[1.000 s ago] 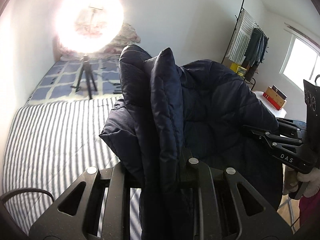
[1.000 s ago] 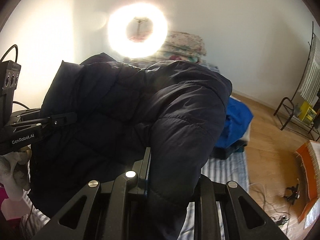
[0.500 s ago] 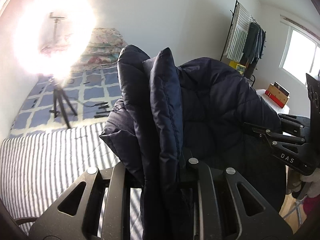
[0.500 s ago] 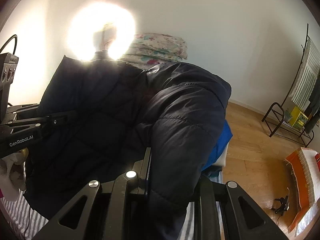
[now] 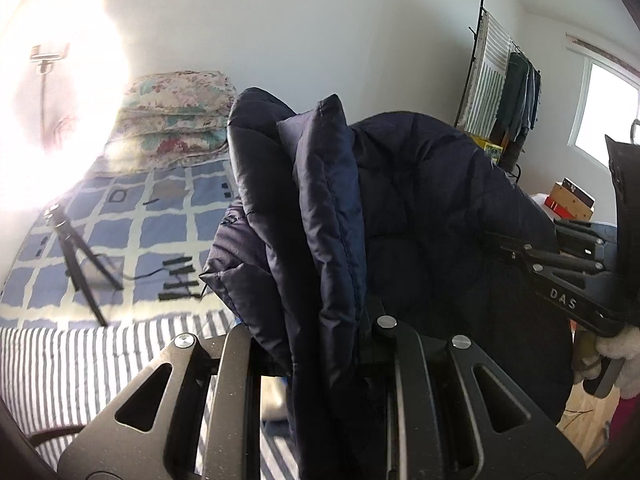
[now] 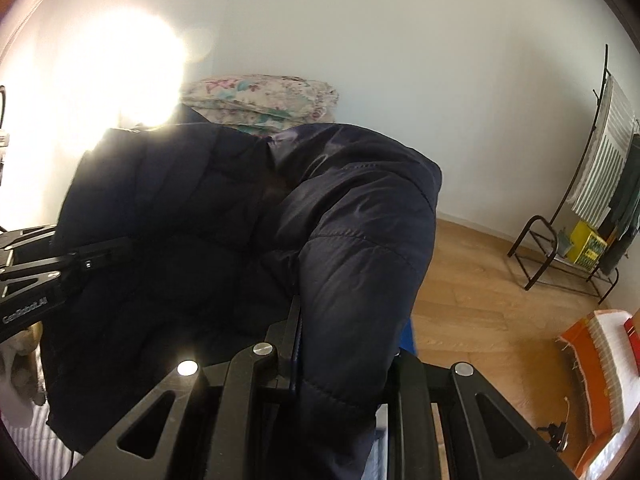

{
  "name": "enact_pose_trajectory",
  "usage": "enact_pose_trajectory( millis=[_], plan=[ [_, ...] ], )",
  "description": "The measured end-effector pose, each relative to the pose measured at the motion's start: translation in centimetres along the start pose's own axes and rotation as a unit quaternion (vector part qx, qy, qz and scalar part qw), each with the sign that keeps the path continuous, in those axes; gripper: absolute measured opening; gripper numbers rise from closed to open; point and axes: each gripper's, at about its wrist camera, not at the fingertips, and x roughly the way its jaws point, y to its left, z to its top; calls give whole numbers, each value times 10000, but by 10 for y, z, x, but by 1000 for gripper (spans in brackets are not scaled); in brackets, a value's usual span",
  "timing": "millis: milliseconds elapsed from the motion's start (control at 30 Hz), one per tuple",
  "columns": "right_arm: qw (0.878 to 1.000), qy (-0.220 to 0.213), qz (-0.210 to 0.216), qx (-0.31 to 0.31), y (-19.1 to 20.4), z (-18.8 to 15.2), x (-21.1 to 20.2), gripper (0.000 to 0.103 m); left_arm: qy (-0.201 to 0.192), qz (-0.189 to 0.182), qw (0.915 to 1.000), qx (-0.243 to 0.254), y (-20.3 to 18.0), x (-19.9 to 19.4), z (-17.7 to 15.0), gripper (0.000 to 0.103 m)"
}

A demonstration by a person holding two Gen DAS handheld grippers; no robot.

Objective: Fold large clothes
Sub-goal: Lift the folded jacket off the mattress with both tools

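A large dark navy puffer jacket [image 5: 420,216] hangs in the air between my two grippers, above a striped bed [image 5: 80,364]. My left gripper [image 5: 320,340] is shut on a thick fold of the jacket's edge. My right gripper [image 6: 340,360] is shut on another bunched part of the jacket [image 6: 352,264]. The right gripper also shows at the right of the left wrist view [image 5: 520,248], biting the fabric. The left gripper shows at the left of the right wrist view [image 6: 92,256], also on the fabric. The fingertips are buried in the cloth.
A bright ring light on a tripod [image 5: 76,248] stands on the blue checked cover [image 5: 160,216]. Folded floral quilts [image 5: 176,120] lie by the wall. A clothes rack [image 6: 600,184] stands on the wooden floor [image 6: 480,280]. An orange and white cloth [image 6: 596,356] lies at right.
Both grippers have swung to the right with the jacket held up. The ring light has slid to the left in both views. More floor and rack show on the right.
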Motion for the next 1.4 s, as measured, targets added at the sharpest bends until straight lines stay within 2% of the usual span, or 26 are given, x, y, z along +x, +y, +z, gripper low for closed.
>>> enact_pose_trajectory(
  millis=[100,200,333,467,700,900,1100,1200,1233,1300,1400],
  plan=[
    [9999,5,-104,15,-12,3,23,17,8,-2,10000,-20,6,22,-2,17],
    [9998,72,-90,149,-19,2,49,17,179,-4,9997,-152,17,52,-9,17],
    [9992,358,-68,140,-19,-10,86,17,369,-93,9983,-446,39,78,-22,17],
    [9962,416,408,651,-38,-17,104,18,365,-144,9982,-446,44,85,-31,17],
    [9892,480,874,1075,-62,-18,122,20,418,-387,9967,-580,46,82,-31,17],
    [9866,536,928,1227,-67,-20,126,23,525,-478,9947,-746,52,87,-28,18],
    [9883,563,722,1220,-67,-22,129,29,514,-357,9958,-664,49,88,-29,20],
    [9890,565,609,1221,-68,-24,130,33,529,-247,9956,-733,51,88,-30,30],
    [9896,580,542,1203,-68,-24,130,40,523,-184,9956,-761,52,89,-30,37],
    [9907,646,239,1171,-67,-25,131,51,542,-121,9949,-848,56,90,-32,42],
    [9899,666,37,1252,-70,-28,129,57,566,84,9953,-781,55,89,-34,58]
  ],
)
